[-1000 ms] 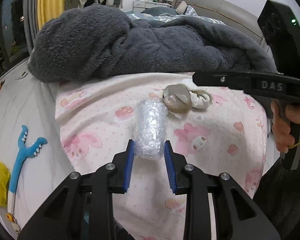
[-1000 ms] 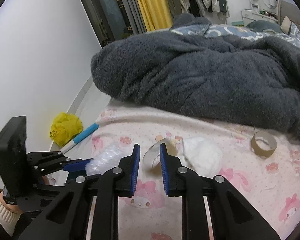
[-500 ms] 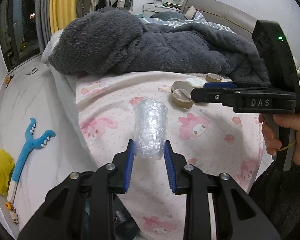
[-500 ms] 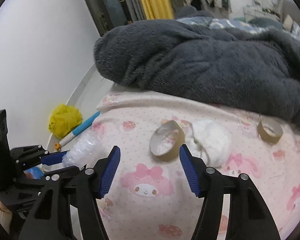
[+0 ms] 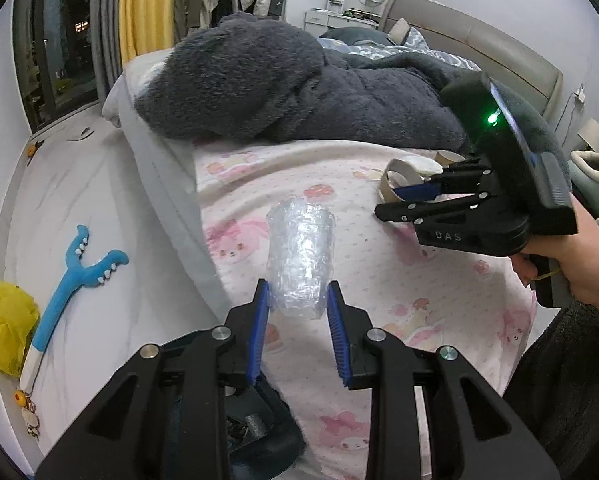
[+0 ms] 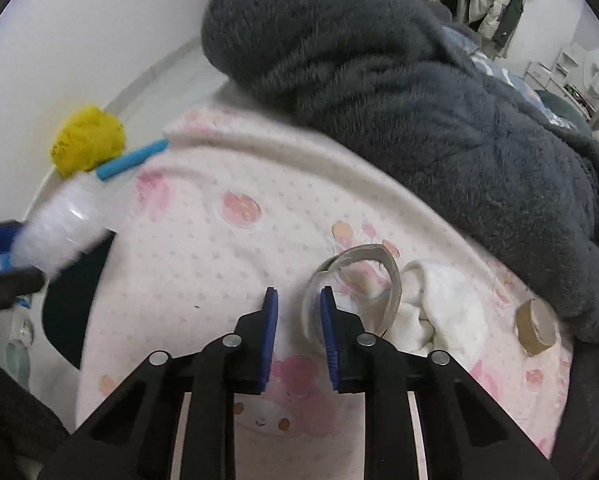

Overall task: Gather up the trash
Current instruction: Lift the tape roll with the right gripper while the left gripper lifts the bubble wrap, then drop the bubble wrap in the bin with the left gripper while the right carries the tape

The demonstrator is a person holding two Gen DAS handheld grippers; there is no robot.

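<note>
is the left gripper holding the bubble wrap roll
Yes, the left gripper has its blue pads pressed on both sides of the bubble wrap roll, lifted above the pink bedsheet.

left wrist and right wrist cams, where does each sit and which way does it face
Left wrist: on the left gripper, facing across the pink patterned bed sheet toward the grey fleece blanket; its fingers clamp a crinkled clear plastic cup; the person's right hand shows.
Right wrist: on the right gripper, looking down at the flattened cardboard tape ring.
Shared: cup, ring, blanket.
</note>
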